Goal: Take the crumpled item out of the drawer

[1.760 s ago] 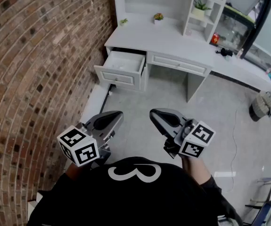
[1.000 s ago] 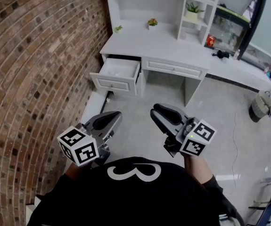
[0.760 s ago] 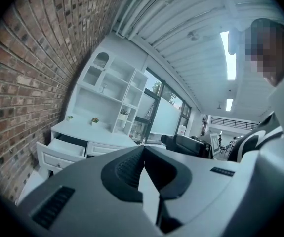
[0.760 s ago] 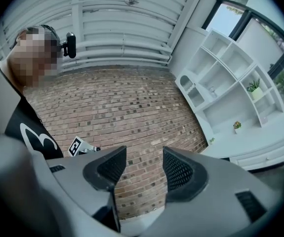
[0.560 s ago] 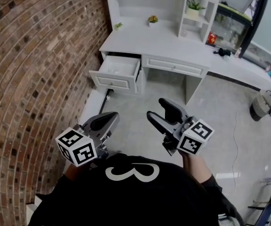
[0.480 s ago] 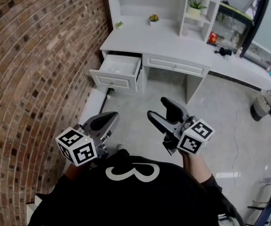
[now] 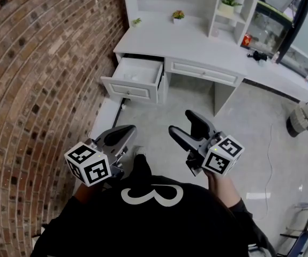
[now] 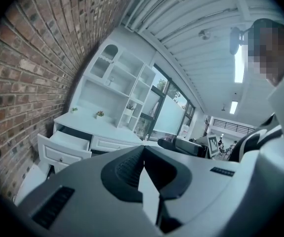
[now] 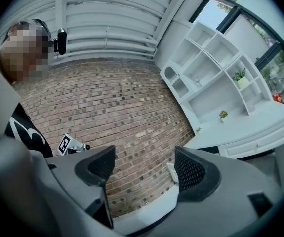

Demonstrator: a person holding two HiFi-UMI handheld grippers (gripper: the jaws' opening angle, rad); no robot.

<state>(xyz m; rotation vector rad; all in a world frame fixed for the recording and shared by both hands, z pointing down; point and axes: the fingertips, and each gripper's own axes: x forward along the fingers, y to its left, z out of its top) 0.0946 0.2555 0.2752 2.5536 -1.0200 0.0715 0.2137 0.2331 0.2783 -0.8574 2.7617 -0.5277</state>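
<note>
The white desk's left drawer [image 7: 137, 73] stands pulled open, far ahead of both grippers; it also shows in the left gripper view as the drawer [image 8: 65, 145]. Its inside looks pale, and I cannot make out a crumpled item in it. My left gripper [image 7: 126, 131] hangs shut and empty over the floor, and its jaws meet at the tips of the left gripper [image 8: 142, 150]. My right gripper [image 7: 183, 122] has just been opening and now stands wide, with nothing between the jaws. In its own view the right gripper [image 9: 144, 163] faces the brick wall.
A brick wall [image 7: 41, 63] runs along the left. The desk top [image 7: 186, 42] carries a shelf unit with small potted plants [image 7: 178, 16]. A second drawer [image 7: 203, 72] is closed. A grey floor [image 7: 159, 111] lies between me and the desk, with a bin [image 7: 298, 123] at right.
The right gripper's jaws went from shut to wide open. Both grippers shifted slightly forward and down. The left gripper stayed shut.
</note>
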